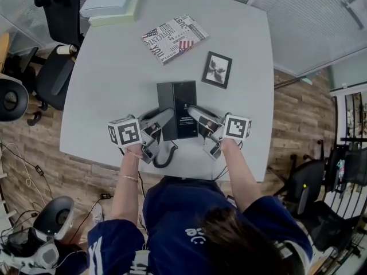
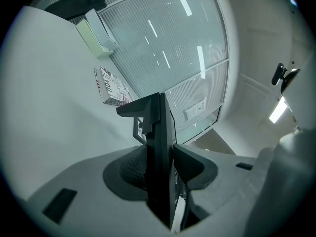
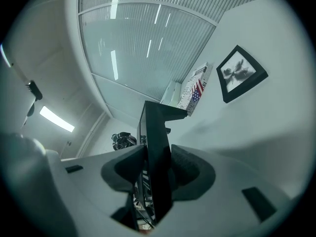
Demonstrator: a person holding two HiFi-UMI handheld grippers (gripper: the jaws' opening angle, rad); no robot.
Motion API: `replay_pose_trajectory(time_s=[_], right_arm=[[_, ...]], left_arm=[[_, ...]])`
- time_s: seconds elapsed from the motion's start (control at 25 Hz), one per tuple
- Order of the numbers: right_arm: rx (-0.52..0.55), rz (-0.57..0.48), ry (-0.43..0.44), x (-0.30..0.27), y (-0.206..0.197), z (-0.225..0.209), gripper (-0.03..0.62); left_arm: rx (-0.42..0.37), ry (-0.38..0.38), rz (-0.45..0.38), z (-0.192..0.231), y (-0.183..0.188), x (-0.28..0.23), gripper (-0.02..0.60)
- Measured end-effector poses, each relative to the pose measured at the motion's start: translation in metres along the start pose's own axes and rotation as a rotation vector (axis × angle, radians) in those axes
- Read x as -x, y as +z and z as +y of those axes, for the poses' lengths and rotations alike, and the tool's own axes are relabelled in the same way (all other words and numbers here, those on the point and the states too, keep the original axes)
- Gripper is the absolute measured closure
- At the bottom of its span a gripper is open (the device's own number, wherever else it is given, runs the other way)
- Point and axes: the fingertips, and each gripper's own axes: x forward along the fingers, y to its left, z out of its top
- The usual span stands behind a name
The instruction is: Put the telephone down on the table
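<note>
Presently: the black desk telephone (image 1: 177, 109) is over the near middle of the white table (image 1: 109, 79), clamped from both sides. The left gripper (image 1: 164, 118) has its jaws closed on the phone's left edge, with pads pressing both faces. The right gripper (image 1: 194, 113) grips the right edge the same way (each gripper view shows the black body wedged between the pads, no gap). The coiled cord (image 1: 165, 155) trails off the phone's near end toward the table's near edge.

I cannot tell whether the base already rests on the tabletop; there is no clear shadow gap either way.

Step in hand, as I judge it: the set-down itself, with the carry done or nearly so. The landing area looks free. The framed picture (image 1: 217, 69) lies just beyond, to the far right, and the magazine (image 1: 174, 38) is well farther off.

Next move calls for:
- Bring the phone down level until the base sits flat, both hands together so it doesn't tip.
- Part both pairs of jaws.
- Draw the grippers out sideways without dragging the cord.
</note>
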Motion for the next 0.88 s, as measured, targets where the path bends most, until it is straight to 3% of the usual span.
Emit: replay_pose_trajectory(time_s=[0.36,0.88], right_arm=[[-0.077,-0.001,-0.037,-0.007,0.014,-0.04,0.418],[-0.073,0.022,-0.074,-0.018,0.024,-0.068,0.418]], left_arm=[[0.045,0.002,0.038,0.033,0.004,-0.029,0.417],[0.085,0.023,0.035,0.062,0.007,-0.044,0.417]])
